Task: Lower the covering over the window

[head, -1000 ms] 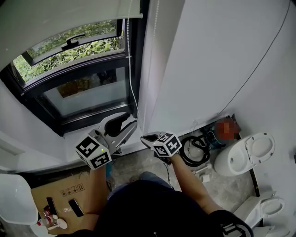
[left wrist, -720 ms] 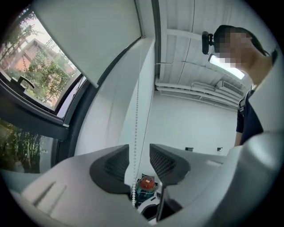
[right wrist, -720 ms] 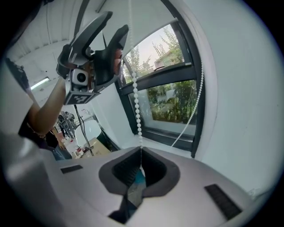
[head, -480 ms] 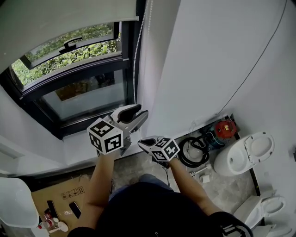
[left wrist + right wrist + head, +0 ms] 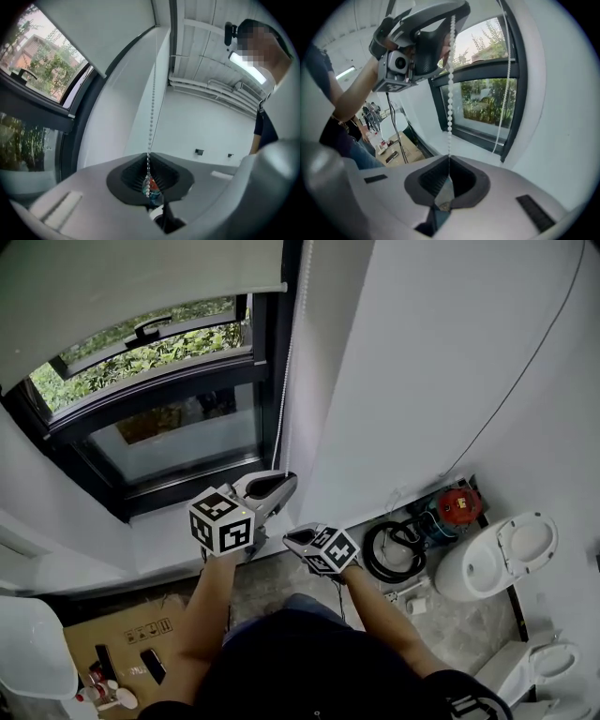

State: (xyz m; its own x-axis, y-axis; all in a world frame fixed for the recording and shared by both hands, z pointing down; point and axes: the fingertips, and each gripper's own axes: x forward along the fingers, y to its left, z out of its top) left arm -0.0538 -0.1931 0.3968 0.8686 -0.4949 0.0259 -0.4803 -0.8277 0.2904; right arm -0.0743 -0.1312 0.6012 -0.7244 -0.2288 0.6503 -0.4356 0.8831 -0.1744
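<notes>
Roller blind [image 5: 141,282] covers only the top edge of the window [image 5: 169,423]; the left gripper [image 5: 149,158], jaws just closed, and the right gripper [image 5: 449,161] below it both pinch the bead chain [image 5: 450,103]; slipping beads could stall the lowering.

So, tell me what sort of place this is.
Most likely a small bathroom, perhaps still being fitted out: a toilet by the wall, a window with a roller blind, and a coiled hose on the floor.
</notes>
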